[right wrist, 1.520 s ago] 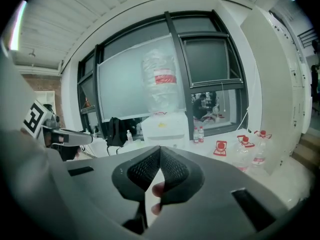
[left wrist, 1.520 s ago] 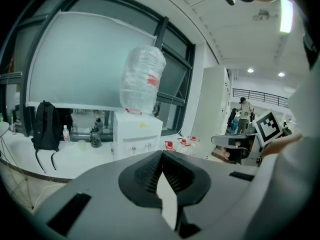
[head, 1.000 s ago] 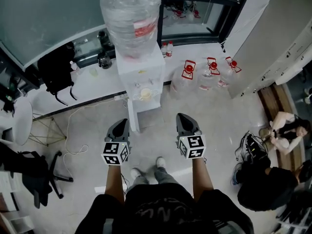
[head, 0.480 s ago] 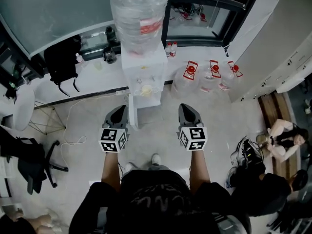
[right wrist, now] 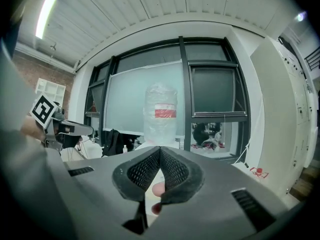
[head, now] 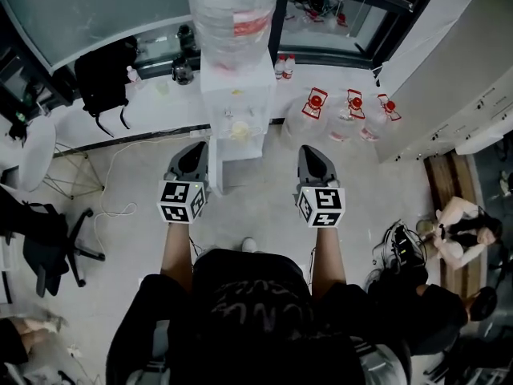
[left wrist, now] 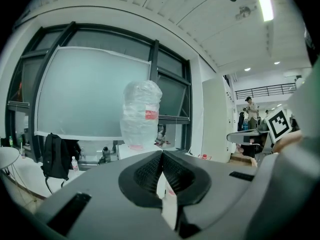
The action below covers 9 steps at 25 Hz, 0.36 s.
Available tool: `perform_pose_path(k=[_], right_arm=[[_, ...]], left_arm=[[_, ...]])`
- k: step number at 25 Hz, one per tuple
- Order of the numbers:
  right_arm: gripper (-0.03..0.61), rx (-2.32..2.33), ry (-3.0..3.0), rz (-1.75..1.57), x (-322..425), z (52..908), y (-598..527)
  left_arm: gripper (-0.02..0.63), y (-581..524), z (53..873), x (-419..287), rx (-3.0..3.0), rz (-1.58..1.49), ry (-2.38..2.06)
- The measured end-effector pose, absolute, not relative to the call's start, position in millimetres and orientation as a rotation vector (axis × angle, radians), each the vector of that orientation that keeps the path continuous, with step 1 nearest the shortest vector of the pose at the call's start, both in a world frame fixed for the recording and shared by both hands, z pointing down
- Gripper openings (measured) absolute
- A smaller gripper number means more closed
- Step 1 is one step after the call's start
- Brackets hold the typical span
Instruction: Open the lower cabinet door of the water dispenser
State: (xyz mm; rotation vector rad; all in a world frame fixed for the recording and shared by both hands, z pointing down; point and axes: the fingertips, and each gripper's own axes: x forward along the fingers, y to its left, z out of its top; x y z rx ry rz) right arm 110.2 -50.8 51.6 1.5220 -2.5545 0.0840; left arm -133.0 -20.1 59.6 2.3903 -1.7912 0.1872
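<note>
A white water dispenser (head: 236,111) stands against the window ledge, with a big clear bottle (head: 233,10) bearing a red label on top. The bottle (left wrist: 141,115) also shows in the left gripper view, and the bottle (right wrist: 160,113) in the right gripper view. The dispenser's lower cabinet door is hidden from the head view by the steep angle. My left gripper (head: 192,152) is held in front of the dispenser's left side and is shut with nothing in it. My right gripper (head: 311,159) is to the dispenser's right, also shut and empty. Both point at the dispenser, well short of it.
Three water jugs (head: 346,115) with red caps stand on the floor right of the dispenser. A black backpack (head: 103,74) rests on the ledge at left, an office chair (head: 48,247) lower left. A person (head: 465,227) sits on the floor at right. White cabinets (head: 457,70) line the right side.
Both grippers have risen and come a little nearer the dispenser. The head view has shifted so the dispenser sits higher in the picture. Both stayed shut.
</note>
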Motion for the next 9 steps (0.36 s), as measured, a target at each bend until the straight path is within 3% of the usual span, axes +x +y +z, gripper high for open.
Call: perform_pose_path(k=[9], right_arm=[[0.014, 1.539, -2.552, 0.026, 121, 41, -65]], left_arm=[[0.012, -37, 50, -121, 2.425, 0.188, -1.795]])
